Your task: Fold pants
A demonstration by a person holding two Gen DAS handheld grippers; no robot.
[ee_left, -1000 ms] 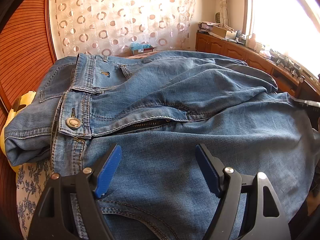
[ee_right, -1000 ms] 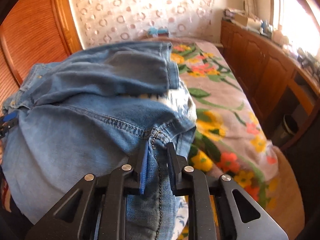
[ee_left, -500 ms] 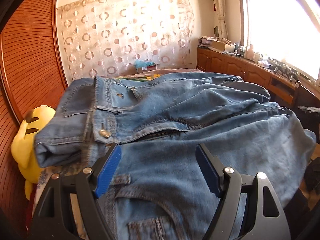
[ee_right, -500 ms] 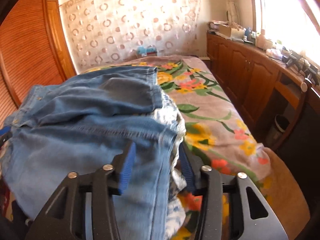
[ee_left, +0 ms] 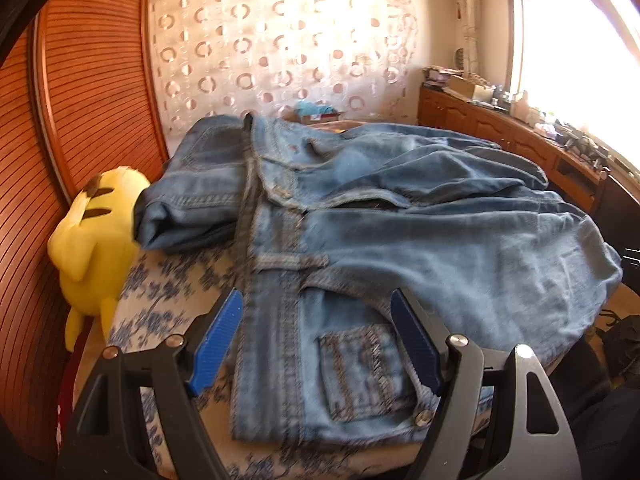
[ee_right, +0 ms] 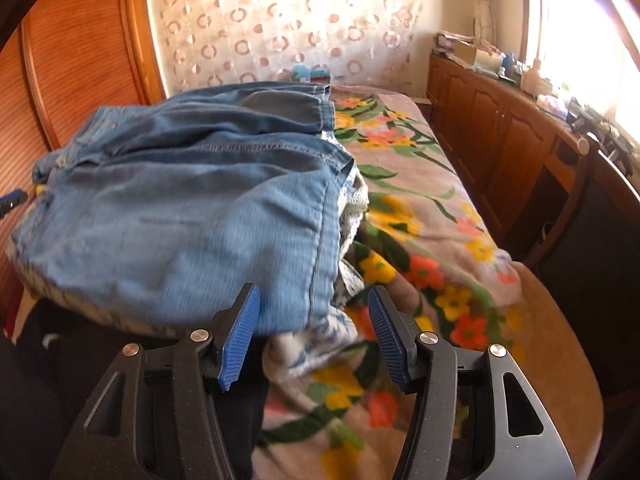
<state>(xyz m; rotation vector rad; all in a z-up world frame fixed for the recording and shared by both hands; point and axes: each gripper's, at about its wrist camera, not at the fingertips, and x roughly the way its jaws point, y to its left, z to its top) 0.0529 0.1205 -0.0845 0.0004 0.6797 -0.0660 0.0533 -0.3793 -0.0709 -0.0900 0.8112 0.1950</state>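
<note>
Both jaws stand wide and empty, your right gripper (ee_right: pixel 314 330) having just opened off the pants (ee_left: pixel 400 232) lying folded beside the yellow plush (ee_left: pixel 96 236), so smooth them before regripping.

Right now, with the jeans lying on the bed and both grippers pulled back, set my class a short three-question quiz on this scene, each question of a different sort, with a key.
1. True or false: the right gripper is clamped on the jeans.
2. Multiple choice: what sits at the left edge of the bed, beside the jeans? A) a yellow plush toy B) a red pillow C) a laundry basket
3. Fill in: the bedspread to the right of the jeans has a ____ pattern.

Key:
1. False. Its jaws have just been opening; the pads press on nothing.
2. A, the yellow plush toy.
3. Floral.
</note>
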